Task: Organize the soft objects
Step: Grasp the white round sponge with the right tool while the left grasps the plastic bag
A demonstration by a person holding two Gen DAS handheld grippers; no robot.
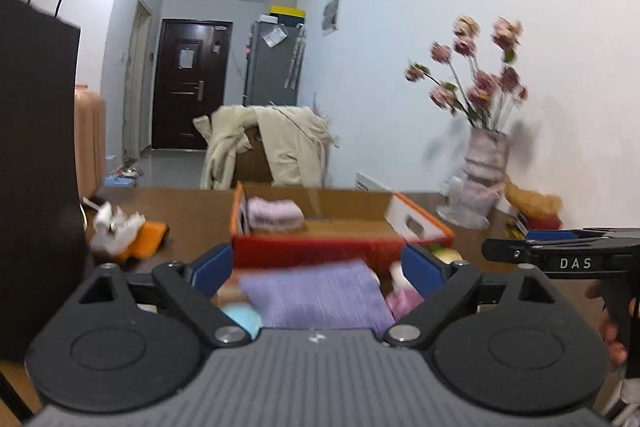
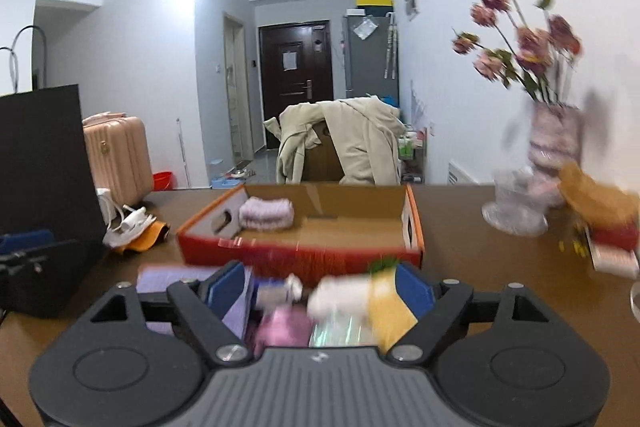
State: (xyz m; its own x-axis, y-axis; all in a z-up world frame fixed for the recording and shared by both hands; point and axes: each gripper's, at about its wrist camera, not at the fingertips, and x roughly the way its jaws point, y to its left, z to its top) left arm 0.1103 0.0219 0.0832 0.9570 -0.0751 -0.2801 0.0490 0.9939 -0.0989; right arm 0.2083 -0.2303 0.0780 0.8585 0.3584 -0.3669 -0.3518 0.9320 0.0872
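Note:
An open orange cardboard box (image 1: 312, 247) (image 2: 296, 253) stands on the brown table with a folded pale purple towel (image 1: 275, 213) (image 2: 266, 213) in its left end. My left gripper (image 1: 318, 263) is open above a purple cloth (image 1: 320, 297), next to a light blue soft item (image 1: 242, 317) and a pink one (image 1: 402, 301). My right gripper (image 2: 320, 281) is open above a pile of soft items: a pink one (image 2: 282, 327), a white one (image 2: 340, 297), a yellow one (image 2: 388, 311) and the purple cloth (image 2: 168, 279).
A black paper bag (image 1: 36, 155) (image 2: 40, 155) stands at the left. A white and orange bundle (image 1: 124, 233) (image 2: 136, 227) lies beside it. A vase of pink flowers (image 1: 482, 167) (image 2: 552, 147) and a yellow plush (image 1: 530, 203) (image 2: 596, 203) stand at the right. The right gripper's side shows in the left wrist view (image 1: 560, 259).

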